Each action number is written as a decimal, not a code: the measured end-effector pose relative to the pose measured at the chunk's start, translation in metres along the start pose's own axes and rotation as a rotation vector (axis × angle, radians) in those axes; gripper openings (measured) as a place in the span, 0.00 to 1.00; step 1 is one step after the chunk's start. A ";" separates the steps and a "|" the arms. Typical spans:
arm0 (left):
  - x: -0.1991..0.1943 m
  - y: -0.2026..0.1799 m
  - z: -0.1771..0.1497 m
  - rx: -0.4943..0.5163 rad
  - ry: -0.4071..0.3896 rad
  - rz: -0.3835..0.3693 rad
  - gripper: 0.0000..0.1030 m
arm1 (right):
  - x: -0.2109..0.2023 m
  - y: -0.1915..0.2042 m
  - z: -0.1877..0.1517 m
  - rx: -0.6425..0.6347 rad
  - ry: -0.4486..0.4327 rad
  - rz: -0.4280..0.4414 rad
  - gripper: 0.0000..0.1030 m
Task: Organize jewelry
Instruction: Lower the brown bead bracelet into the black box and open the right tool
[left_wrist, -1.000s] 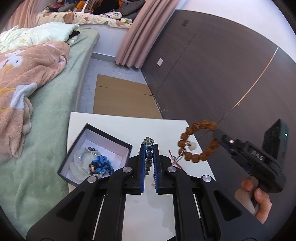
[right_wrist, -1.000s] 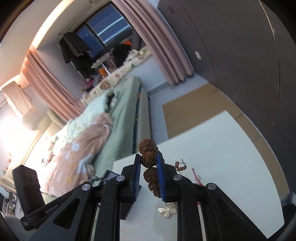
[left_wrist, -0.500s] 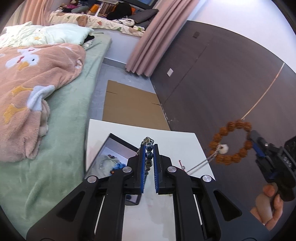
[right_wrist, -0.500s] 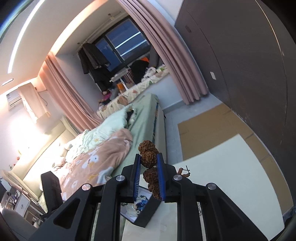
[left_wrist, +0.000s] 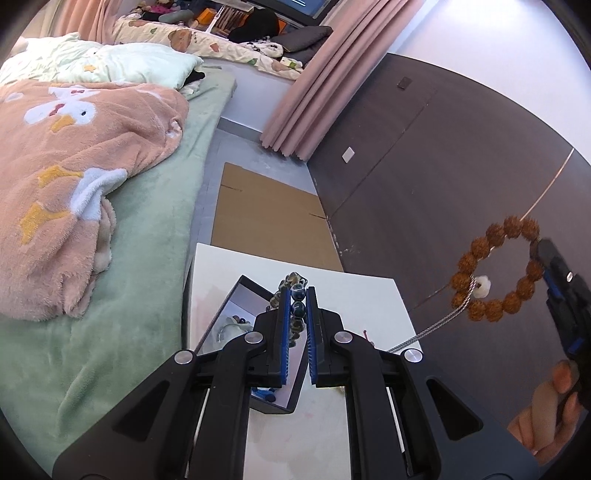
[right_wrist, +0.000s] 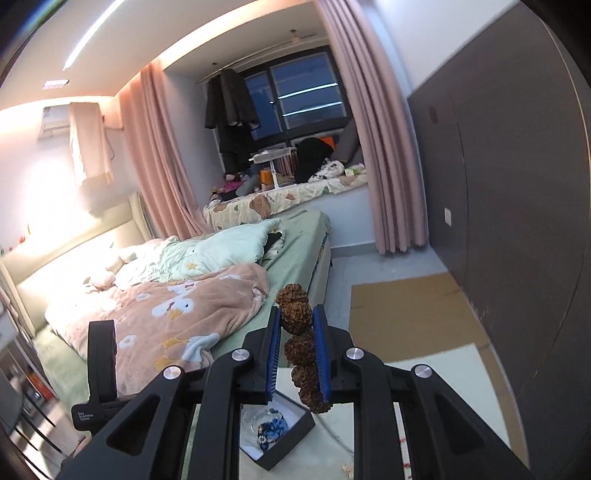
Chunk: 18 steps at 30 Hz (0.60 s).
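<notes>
Box (left_wrist: 236, 314) contents half-hidden behind hand-held gripper (left_wrist: 298, 295).

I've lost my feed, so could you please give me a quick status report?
Left gripper shut on dark bead bracelet. Right gripper shut on brown seed bracelet, silver chain snagged on it. Jewelry box open below.

Your white table (left_wrist: 369, 295) carries the open black jewelry box (right_wrist: 291, 439) — a silver chain (left_wrist: 406, 344) trails off its right edge. It stands beside the bed.
</notes>
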<state>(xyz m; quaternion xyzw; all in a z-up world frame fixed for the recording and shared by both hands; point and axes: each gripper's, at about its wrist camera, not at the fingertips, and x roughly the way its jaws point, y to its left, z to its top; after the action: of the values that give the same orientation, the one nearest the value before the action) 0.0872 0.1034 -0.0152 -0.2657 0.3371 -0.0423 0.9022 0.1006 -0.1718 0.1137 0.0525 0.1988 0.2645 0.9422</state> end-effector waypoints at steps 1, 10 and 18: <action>0.000 0.001 0.000 -0.001 0.001 -0.002 0.09 | -0.001 0.005 0.005 -0.015 -0.006 -0.005 0.17; 0.000 0.010 0.002 -0.035 0.001 -0.028 0.60 | -0.012 0.040 0.042 -0.123 -0.010 -0.050 0.17; -0.019 0.029 0.010 -0.110 -0.061 -0.020 0.71 | 0.004 0.066 0.045 -0.189 0.070 -0.016 0.17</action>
<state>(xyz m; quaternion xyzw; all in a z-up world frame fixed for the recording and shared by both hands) 0.0757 0.1375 -0.0126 -0.3193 0.3084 -0.0248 0.8957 0.0903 -0.1126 0.1673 -0.0472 0.2061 0.2762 0.9376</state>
